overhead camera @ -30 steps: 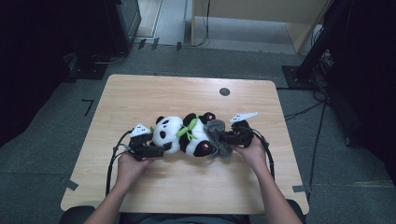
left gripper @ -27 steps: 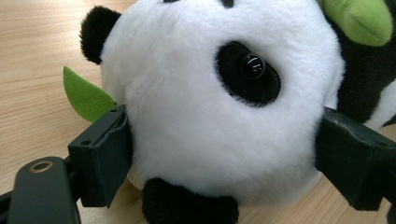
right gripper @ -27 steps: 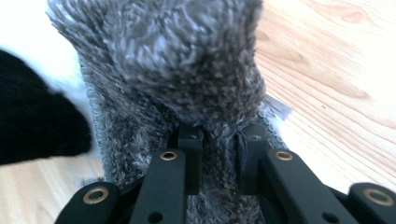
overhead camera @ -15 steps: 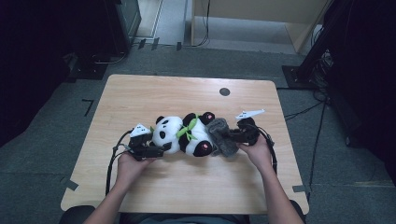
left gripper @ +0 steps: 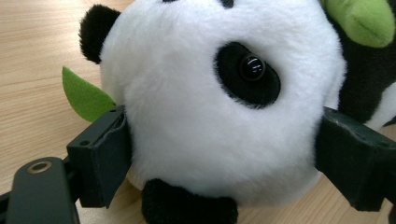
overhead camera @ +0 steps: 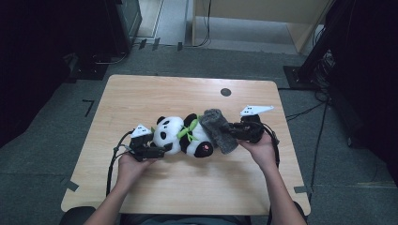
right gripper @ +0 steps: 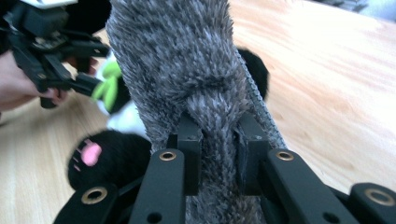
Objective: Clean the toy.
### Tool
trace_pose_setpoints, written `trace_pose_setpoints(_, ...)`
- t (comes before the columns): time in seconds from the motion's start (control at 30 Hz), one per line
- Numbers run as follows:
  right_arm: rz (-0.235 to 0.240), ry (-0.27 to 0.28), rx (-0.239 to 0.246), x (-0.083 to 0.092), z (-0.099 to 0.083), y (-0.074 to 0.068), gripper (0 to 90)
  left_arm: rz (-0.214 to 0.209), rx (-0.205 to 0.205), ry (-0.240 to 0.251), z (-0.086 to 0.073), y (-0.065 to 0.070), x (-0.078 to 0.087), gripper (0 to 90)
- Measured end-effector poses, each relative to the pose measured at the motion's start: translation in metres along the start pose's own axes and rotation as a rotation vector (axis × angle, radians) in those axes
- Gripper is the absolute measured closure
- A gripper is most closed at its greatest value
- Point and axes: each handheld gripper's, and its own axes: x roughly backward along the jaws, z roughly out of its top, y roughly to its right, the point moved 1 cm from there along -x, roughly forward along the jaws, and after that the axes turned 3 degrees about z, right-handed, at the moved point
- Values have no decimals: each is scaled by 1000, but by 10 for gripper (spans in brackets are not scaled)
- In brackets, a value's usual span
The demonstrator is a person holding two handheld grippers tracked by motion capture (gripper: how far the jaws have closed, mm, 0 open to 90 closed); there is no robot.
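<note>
- Left gripper (overhead camera: 157,152) – its jaws sit wide apart on either side of the panda's white head, each pad pressed into the fur.
- Panda (overhead camera: 184,135) – lies on its side mid-table (overhead camera: 141,98), head toward the left gripper, green leaf (left gripper: 84,95) by its ear.
- Grey cloth (overhead camera: 219,129) – draped over the panda's rear end.
- Right gripper (overhead camera: 233,131) – jaws nearly closed, pinching a fold of the cloth.

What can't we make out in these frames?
- Panda lower body: high view, hidden under the grey cloth.
- Grey cloth's far end: right gripper view, cut off by top edge.
- Panda face: left gripper view, cropped; one eye shows.
- Dark spot on table: too small.
</note>
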Motion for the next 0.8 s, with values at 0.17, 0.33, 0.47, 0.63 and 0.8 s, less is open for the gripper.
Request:
trace_pose_setpoints(0.17, 0, 11, 39, -1, 15, -14, 765, 1, 1, -1, 0, 0, 0, 117)
trace_pose_setpoints(0.33, 6, 21, 48, -8, 25, -24, 765, 2, 2, 1, 0, 1, 0, 115)
trace_pose_setpoints(0.47, 14, -2, 71, -25, 20, -24, 751, 2, -6, 0, 0, 0, 0, 115)
trace_pose_setpoints(0.63, 9, -16, 107, -41, 11, -23, 725, 2, -6, 3, 0, 0, 0, 115)
trace_pose_setpoints(0.8, 37, -14, 95, -50, 2, -18, 708, 4, -14, 1, 0, 1, 0, 115)
